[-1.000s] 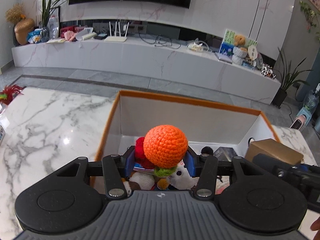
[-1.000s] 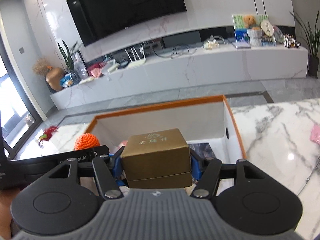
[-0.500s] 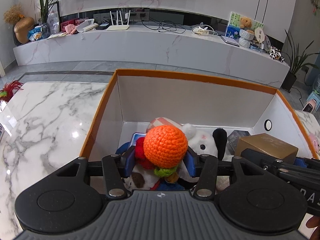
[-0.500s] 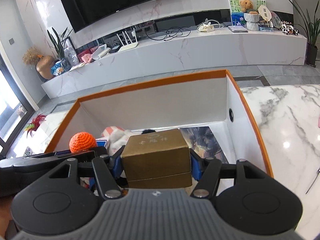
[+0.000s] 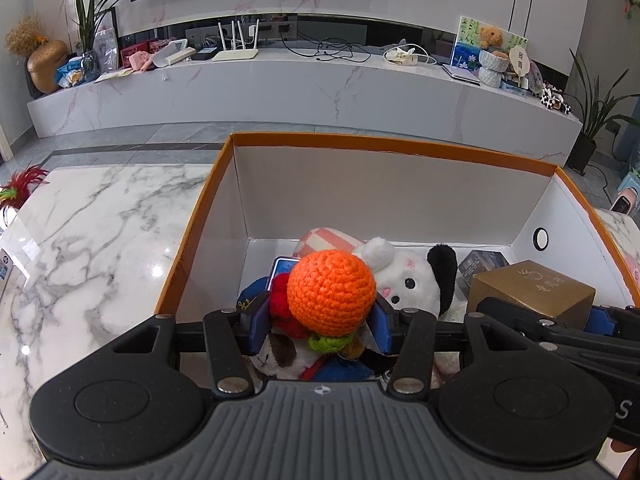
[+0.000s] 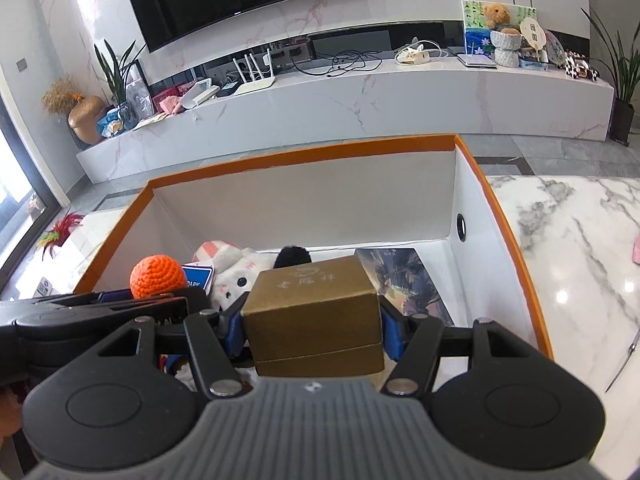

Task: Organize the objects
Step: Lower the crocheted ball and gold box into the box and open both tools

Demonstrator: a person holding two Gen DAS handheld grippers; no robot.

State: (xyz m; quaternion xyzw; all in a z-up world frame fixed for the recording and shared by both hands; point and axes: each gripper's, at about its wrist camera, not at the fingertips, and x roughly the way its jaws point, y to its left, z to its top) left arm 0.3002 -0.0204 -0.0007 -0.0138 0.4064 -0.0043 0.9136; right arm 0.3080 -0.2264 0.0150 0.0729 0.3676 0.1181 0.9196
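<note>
My left gripper (image 5: 320, 322) is shut on an orange crocheted ball (image 5: 331, 293) with red and green bits, held over the near left of an orange-rimmed white box (image 5: 392, 146). My right gripper (image 6: 314, 330) is shut on a gold-brown cardboard box (image 6: 312, 312), held over the box's near middle (image 6: 516, 240). The gold box also shows in the left wrist view (image 5: 530, 290), and the ball in the right wrist view (image 6: 159, 276). Inside lie a white plush toy (image 5: 404, 280), a blue card (image 6: 198, 276) and a dark printed book (image 6: 404, 280).
The box stands on a white marble table (image 5: 100, 216) that extends left and right (image 6: 580, 240). A red feathered item (image 5: 22, 186) lies at the table's far left. A pink thing (image 6: 636, 246) and a thin metal utensil (image 6: 622, 364) lie on the right.
Both grippers have moved forward and down over the box with their loads still held. More of the box's inside and contents now shows.
</note>
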